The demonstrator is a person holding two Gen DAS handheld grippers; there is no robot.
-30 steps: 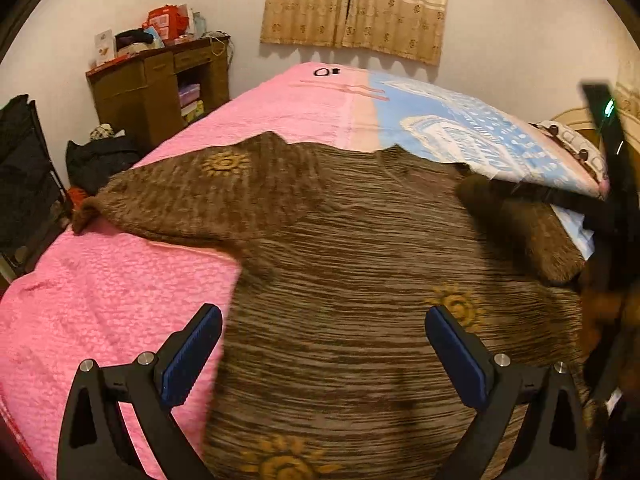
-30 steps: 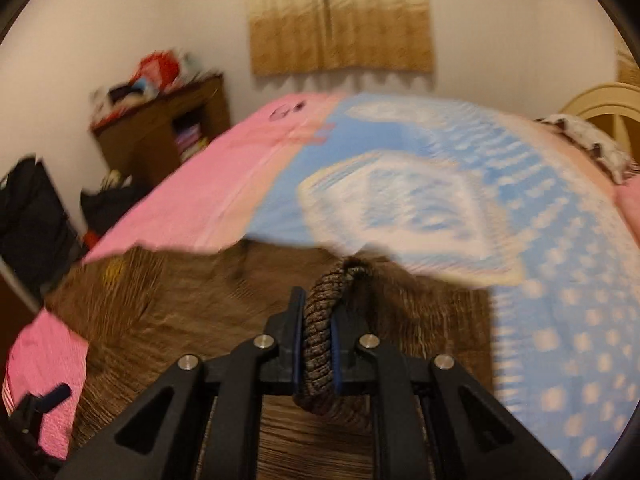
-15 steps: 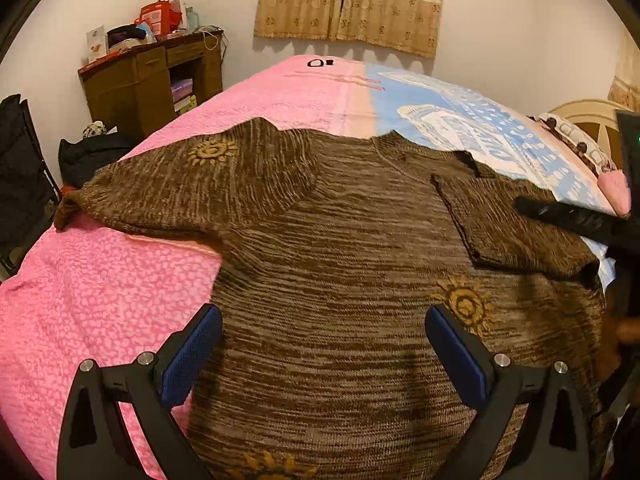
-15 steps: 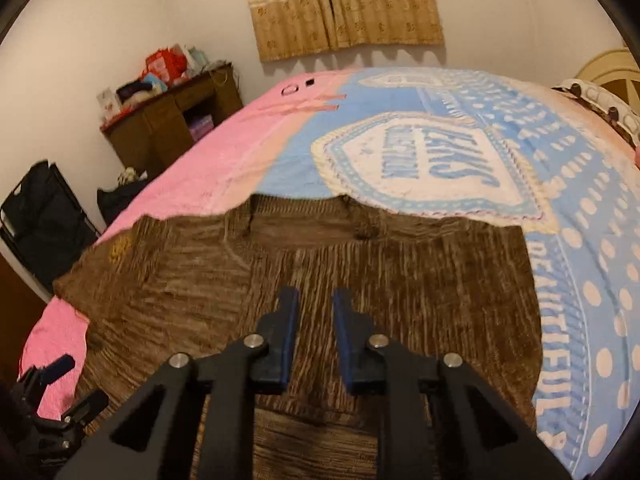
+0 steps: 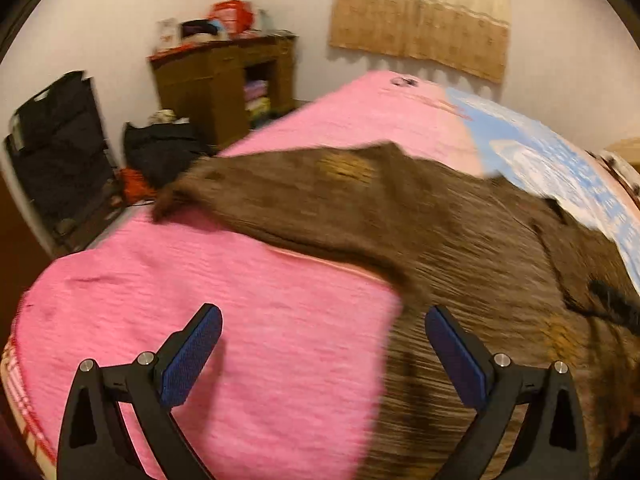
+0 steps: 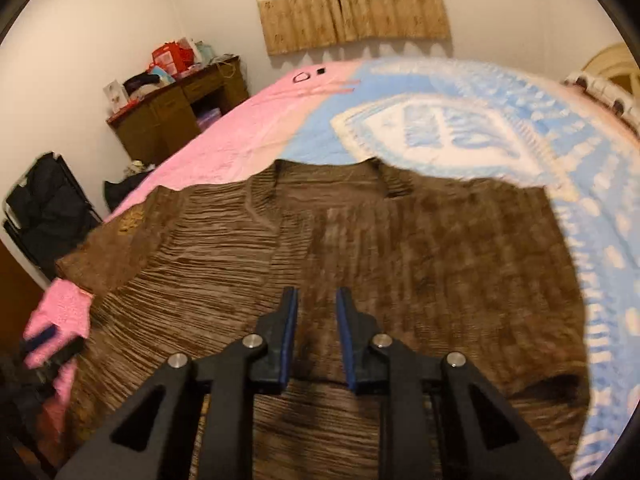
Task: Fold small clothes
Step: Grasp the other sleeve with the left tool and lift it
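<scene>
The right sleeve (image 6: 460, 264) is now laid across the brown sweater (image 6: 224, 280) on the bed (image 5: 240, 320), released by the right tool (image 6: 316, 336), its jaws just parting and empty, while the wide-spread left tool (image 5: 320, 356) is swung toward the outstretched sleeve (image 5: 304, 192) at 11 o'clock.

A bedroom in a home is showing here: a bed (image 6: 256, 136) under a pink and blue cover is filling the room, a wooden desk (image 6: 176, 116) piled with boxes is standing against the white wall, beige curtains (image 6: 352, 4) are hanging behind, and dark bags (image 5: 160, 152) are lying on the floor.
</scene>
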